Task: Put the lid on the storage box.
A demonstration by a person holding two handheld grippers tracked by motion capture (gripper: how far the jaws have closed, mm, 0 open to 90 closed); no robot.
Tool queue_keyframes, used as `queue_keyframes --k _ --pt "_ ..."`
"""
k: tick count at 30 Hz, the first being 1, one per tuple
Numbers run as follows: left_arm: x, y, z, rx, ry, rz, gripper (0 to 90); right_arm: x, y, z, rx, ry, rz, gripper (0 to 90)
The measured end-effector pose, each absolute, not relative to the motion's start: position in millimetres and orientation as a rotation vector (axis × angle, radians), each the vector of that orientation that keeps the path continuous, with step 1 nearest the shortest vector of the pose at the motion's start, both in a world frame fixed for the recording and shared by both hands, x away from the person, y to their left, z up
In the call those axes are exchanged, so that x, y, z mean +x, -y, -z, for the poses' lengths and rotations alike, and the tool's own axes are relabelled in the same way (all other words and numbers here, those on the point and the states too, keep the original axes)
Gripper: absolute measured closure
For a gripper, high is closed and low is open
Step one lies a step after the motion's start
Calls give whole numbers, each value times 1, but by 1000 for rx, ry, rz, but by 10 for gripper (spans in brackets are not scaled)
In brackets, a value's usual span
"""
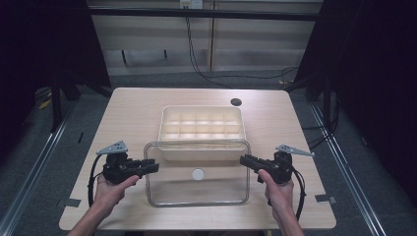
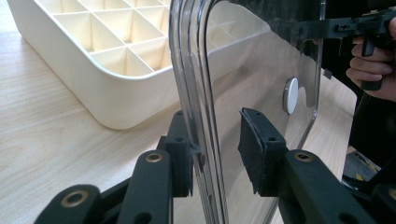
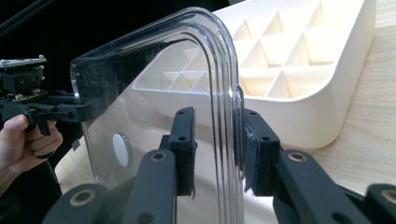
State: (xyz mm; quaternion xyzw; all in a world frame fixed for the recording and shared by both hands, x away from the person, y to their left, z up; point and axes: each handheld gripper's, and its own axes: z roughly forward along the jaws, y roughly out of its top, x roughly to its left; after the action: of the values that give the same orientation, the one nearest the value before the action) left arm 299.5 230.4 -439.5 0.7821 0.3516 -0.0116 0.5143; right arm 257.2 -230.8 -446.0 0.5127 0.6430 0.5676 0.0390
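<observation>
Lid (image 1: 196, 172) before tray (image 1: 201, 123)

We hold a gripper in each hand, forearms reaching in from the near edge. Our left hand (image 1: 110, 189) aims the left gripper (image 1: 151, 166) rightward, its jaws parted, one pad (image 2: 256, 147) standing clear. Our right hand (image 1: 278, 189) aims the right gripper (image 1: 246, 161) leftward, its pads (image 3: 254, 149) spread slightly. Both grippers sit level, facing each other.
</observation>
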Motion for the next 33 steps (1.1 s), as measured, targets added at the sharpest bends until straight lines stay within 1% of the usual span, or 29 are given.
queue_keyframes --k 15,33 --pt "306 -233 424 1839 -834 -11 663 265 227 430 1520 -1978 -1728 685" --pt "319 -229 405 1808 -829 -68 653 276 229 421 1492 -1938 -1760 680"
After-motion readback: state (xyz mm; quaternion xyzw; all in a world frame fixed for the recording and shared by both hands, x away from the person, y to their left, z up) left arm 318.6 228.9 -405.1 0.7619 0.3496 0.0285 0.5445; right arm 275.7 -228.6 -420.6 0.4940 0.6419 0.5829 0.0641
